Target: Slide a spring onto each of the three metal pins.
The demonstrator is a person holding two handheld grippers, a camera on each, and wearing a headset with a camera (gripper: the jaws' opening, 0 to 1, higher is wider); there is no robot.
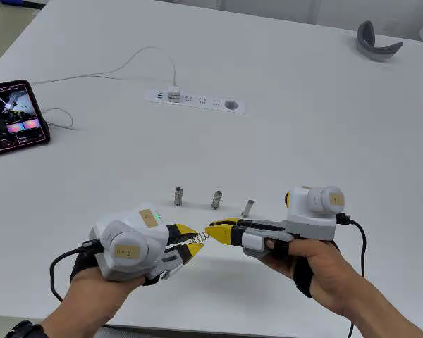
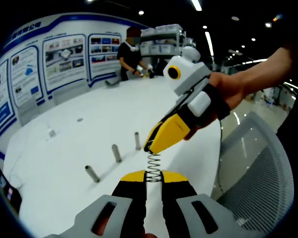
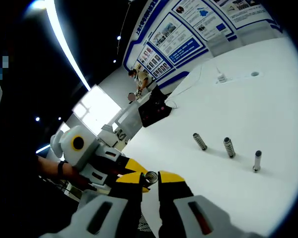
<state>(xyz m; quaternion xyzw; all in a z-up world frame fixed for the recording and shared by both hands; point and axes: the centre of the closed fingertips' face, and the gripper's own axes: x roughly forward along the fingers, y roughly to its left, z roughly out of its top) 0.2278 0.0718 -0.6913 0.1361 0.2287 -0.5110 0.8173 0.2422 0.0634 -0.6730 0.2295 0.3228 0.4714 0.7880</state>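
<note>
Nearest the person, the left tool [image 1: 194,237] and the right tool [image 1: 211,231] meet tip to tip just above the front of the surface [image 1: 303,141]. The loose spring [image 1: 201,238] is strung between them. In the left gripper view the left tool's [image 2: 152,177] jaws are clenched on one end of the spring [image 2: 153,165], and the right tool [image 2: 150,146] pinches the other end. The right gripper view looks straight down the spring [image 3: 150,175], which sits end-on between that tool's jaws.

The spring's long axis runs level, from one tool to the other. The pins stand upright, so the spring probably has to be turned on end before it can go down over one.

Just beyond the tools stands a row of three. The left pin [image 1: 178,196] and middle pin [image 1: 216,199] each already carry a spring. The right pin [image 1: 247,207] is bare. It lies ahead of the right tool's tip and a little to its right, and that tool is the nearer of the two.

Farther back lie a power strip [image 1: 195,101] and, off to the left, a tablet [image 1: 14,116].
</note>
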